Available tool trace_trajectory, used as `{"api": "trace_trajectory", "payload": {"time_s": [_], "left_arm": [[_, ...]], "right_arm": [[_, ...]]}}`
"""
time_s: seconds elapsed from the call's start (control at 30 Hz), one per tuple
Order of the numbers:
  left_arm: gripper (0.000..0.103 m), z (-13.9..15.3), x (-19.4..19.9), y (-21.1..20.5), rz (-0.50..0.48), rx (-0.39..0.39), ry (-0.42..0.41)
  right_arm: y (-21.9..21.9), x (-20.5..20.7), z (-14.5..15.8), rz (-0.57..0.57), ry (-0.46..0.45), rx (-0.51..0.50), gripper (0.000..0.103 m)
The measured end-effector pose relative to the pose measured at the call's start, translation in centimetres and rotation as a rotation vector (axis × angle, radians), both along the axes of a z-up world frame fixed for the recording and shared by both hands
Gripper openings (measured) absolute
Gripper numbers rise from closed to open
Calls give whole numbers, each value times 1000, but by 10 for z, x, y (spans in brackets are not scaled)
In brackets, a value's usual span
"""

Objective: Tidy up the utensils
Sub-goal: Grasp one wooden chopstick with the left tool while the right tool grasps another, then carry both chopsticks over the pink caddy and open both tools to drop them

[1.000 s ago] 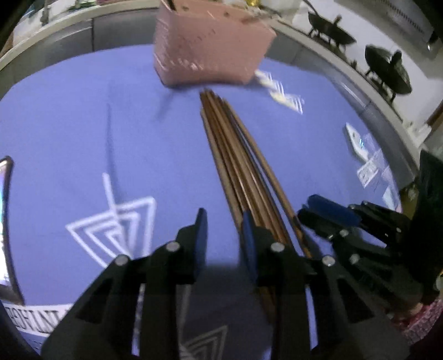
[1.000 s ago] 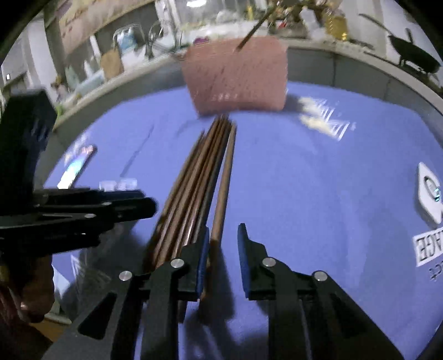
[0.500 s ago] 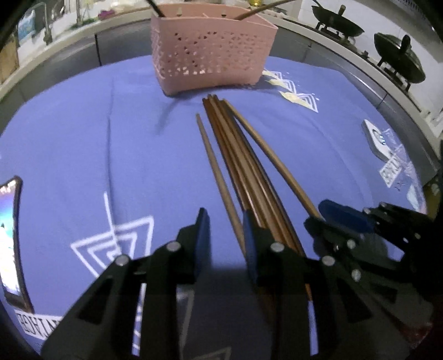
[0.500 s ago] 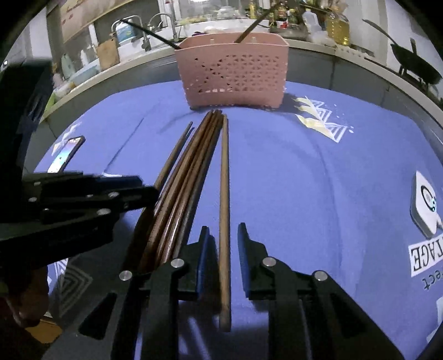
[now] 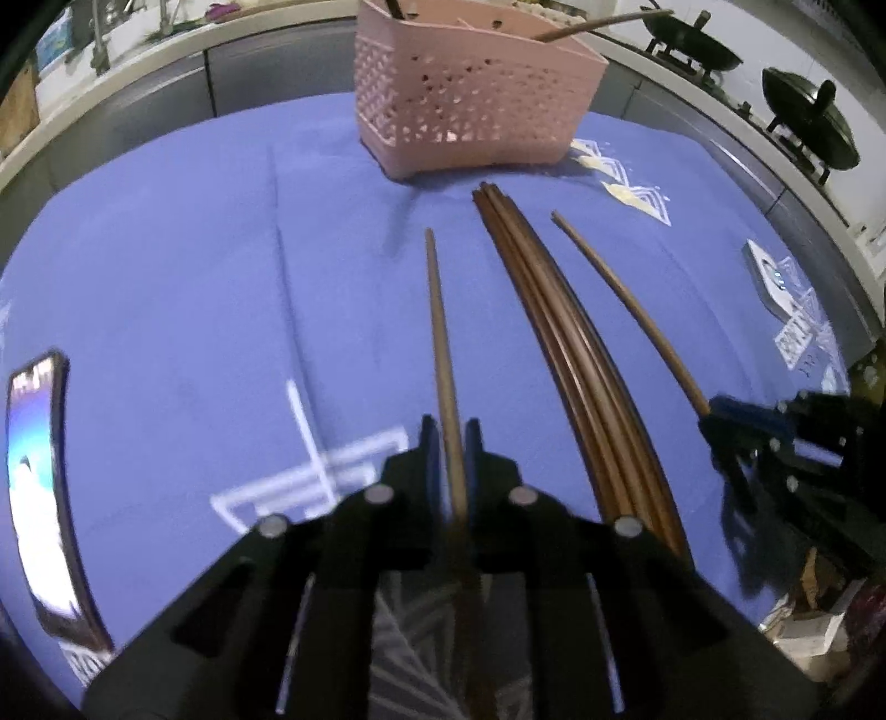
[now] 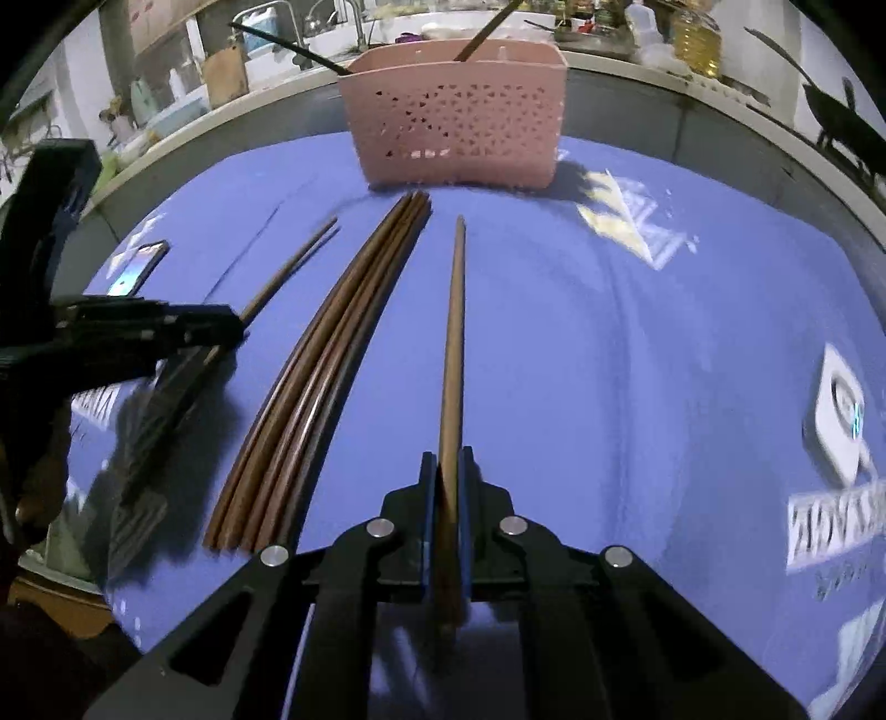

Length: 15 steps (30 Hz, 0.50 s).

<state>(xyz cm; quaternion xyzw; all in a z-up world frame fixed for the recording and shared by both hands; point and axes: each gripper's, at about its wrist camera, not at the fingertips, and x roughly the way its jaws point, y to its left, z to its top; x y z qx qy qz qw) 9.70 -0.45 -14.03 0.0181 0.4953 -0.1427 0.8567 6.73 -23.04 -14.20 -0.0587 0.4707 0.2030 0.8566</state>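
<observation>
Two tongs [image 5: 447, 443] [image 6: 448, 468] angled downward (each pinching a chopstick [image 5: 440, 332] [image 6: 453, 343]).

Grey counter [image 5: 166, 105] w/ woks [image 5: 808, 124], sink taps [image 6: 326, 16] behind blue-clothed table [image 6: 637, 360].

White lettering was printed on the blue cloth [image 6: 609, 343] near its right edge [image 6: 830, 526], but it lay upside down and too blurred to read.
</observation>
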Motion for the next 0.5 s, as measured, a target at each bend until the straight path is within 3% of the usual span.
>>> {"api": "trace_trajectory", "payload": {"time_s": [0.03, 0.2, 0.27, 0.3, 0.33, 0.43, 0.5], "left_arm": [[28, 1, 5, -3, -7, 17, -8], [29, 2, 35, -19, -36, 77, -47], [24, 1, 47, -24, -43, 100, -74], [10, 2, 52, -24, -42, 102, -87], [6, 2, 56, -24, -46, 80, -78], [5, 6, 61, -19, -31, 32, -54], [5, 21, 53, -12, -27, -12, -90]], "right_arm": [[5, 15, 2, 3, 4, 9, 8], [23, 77, 3, -6, 47, 45, 9], [33, 104, 4, -12, 66, 54, 9], [37, 111, 4, 1, 70, 59, 9], [41, 116, 4, 15, 65, 51, 8], [42, 120, 6, 9, 72, 60, 5], [35, 113, 18, 7, 34, 112, 5]]}}
